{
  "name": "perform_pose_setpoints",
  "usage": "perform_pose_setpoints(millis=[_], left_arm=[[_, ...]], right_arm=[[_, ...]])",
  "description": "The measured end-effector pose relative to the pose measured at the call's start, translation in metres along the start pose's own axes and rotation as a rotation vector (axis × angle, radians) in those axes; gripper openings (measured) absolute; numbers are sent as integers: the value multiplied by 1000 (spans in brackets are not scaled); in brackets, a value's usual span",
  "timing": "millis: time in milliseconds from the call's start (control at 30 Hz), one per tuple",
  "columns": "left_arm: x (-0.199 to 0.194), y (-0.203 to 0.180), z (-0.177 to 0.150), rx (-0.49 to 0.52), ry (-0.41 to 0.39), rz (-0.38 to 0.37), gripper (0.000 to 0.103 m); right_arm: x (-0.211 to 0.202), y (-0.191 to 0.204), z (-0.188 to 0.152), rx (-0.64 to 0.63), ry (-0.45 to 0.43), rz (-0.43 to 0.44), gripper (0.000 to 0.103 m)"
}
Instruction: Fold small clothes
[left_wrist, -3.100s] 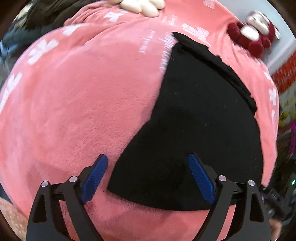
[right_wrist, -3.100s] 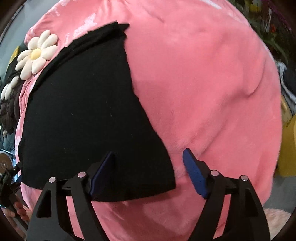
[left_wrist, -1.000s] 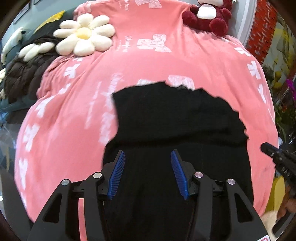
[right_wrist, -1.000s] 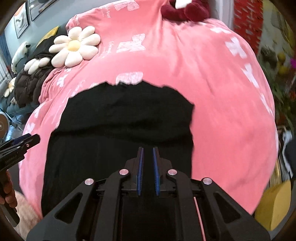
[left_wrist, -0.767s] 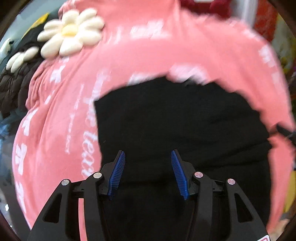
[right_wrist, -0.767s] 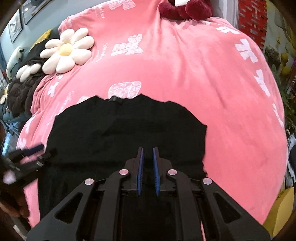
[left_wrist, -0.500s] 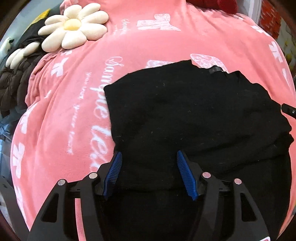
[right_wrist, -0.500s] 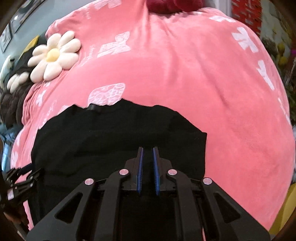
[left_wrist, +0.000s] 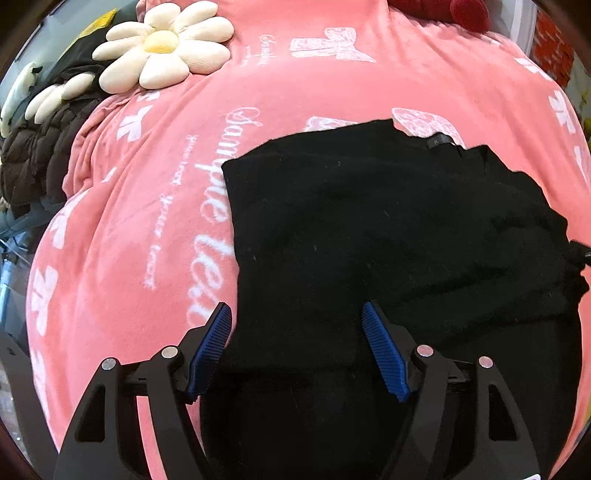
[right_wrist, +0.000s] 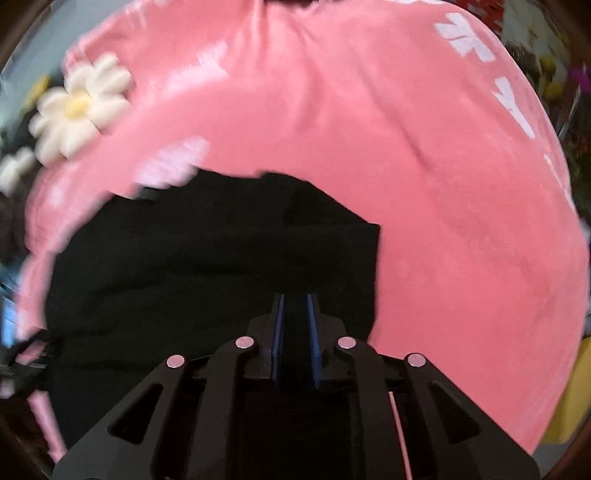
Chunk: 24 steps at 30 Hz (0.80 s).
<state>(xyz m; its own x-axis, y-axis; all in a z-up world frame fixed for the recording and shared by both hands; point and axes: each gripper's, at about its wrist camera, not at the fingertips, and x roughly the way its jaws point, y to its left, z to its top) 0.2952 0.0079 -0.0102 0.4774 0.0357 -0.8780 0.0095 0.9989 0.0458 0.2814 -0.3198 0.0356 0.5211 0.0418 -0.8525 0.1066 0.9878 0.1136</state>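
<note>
a: where is the black garment lying?

b: on the pink blanket. my left gripper jaws are opening; my right gripper is pinching soft, limp cloth. i am favouring edges.

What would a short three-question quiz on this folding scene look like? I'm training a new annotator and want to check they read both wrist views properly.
1. True or false: the left gripper has its blue fingers clamped together.
2. Multiple choice: the black garment lies on
A. a wooden table
B. a pink blanket with white bows
C. a grey carpet
3. Fill in: the cushion at the upper left of the left wrist view is shaped like a ____.

Key:
1. False. They stand well apart and are opening, over the garment's left edge.
2. B
3. Flower (a white daisy with a yellow centre).
</note>
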Motion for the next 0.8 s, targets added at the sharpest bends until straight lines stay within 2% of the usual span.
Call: perform_pose_setpoints(millis=[200, 467, 667, 800], left_arm=[[-22, -8, -25, 27, 20, -2, 68], [-61, -19, -81, 70, 43, -8, 68], [-76, -21, -125, 84, 89, -14, 68], [-82, -22, -144, 94, 101, -8, 68]], right_arm=[[-53, 24, -63, -131, -27, -12, 12], [-88, 22, -131, -74, 21, 27, 13], [-102, 6, -169, -28, 76, 22, 13], [-113, 1, -186, -39, 78, -11, 13]])
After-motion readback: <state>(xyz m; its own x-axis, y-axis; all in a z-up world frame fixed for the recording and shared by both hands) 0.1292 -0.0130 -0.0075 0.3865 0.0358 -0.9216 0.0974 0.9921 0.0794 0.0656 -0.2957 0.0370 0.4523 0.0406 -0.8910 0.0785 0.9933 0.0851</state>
